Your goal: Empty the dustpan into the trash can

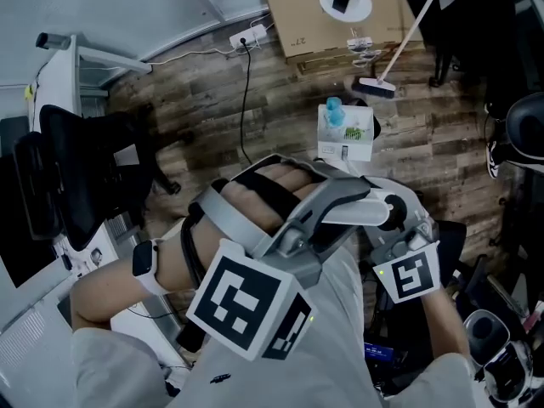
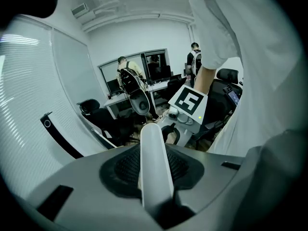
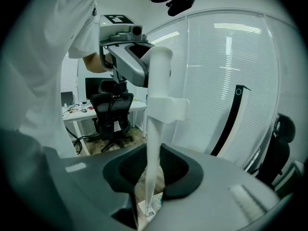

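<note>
Left tongs [image 2: 154, 179] strapped over the left hand [image 1: 272, 189], wristwatch [image 1: 143, 264] on the bare forearm, and right tongs [image 3: 152, 179] just beside them, both tilted downward, each with jaws clamped on the white handle [image 2: 155, 148].

A small dark mark [image 1: 297, 41], seemingly "27", is showing on the cardboard box [image 1: 293, 11] left of the broom [image 1: 374, 87]; nothing else is reading clearly.
</note>
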### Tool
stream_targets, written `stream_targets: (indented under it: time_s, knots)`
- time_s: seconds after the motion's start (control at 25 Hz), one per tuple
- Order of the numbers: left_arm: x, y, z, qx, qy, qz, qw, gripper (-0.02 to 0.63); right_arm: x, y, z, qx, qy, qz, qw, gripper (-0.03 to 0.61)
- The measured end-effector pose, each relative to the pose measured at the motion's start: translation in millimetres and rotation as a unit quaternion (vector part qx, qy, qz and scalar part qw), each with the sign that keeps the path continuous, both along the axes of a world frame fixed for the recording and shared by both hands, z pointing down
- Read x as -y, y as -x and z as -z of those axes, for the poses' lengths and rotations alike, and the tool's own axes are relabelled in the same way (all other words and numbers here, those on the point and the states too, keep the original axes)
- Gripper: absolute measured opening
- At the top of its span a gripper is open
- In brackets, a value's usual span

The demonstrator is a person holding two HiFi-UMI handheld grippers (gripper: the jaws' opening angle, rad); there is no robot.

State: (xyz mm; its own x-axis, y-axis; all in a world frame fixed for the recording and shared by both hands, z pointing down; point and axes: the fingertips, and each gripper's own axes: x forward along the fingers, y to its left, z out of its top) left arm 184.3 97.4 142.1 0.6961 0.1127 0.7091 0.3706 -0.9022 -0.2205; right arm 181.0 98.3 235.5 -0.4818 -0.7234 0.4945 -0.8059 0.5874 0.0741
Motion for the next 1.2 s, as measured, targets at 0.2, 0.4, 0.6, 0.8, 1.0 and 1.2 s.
stream_targets:
  time_s: [0.2,0.4,0.6,0.8,1.0,1.2]
  knots:
    - [-2,-1,-3,-0.004,0.013,0.002,0.9999,0.118,-3,-1,-5,0.004,0.010,0.006,1.000,0.092]
    - [-1,-3,-8,0.001,0.009,-0.004,1.0000,0.118,0,-1,-10,0.013,-0.006,0.013,1.000,0.097]
    - [-1,-3,-11,0.011,0.003,-0.005,0.9999,0.118,3,6,-18,-0.024,-0.054,0.026,0.998,0.124]
    - [0,-3,-14,0.028,0.002,-0.006,0.9996,0.118,6,18,-32,-0.004,-0.061,0.004,0.998,0.190]
    - [-1,4,-15,0.042,0.003,-0.003,0.9991,0.118,12,30,-49,0.046,-0.039,-0.020,0.998,0.216]
    - [-4,7,-14,0.047,0.007,0.002,0.9989,0.118,14,40,-76,0.058,-0.014,-0.026,0.998,0.215]
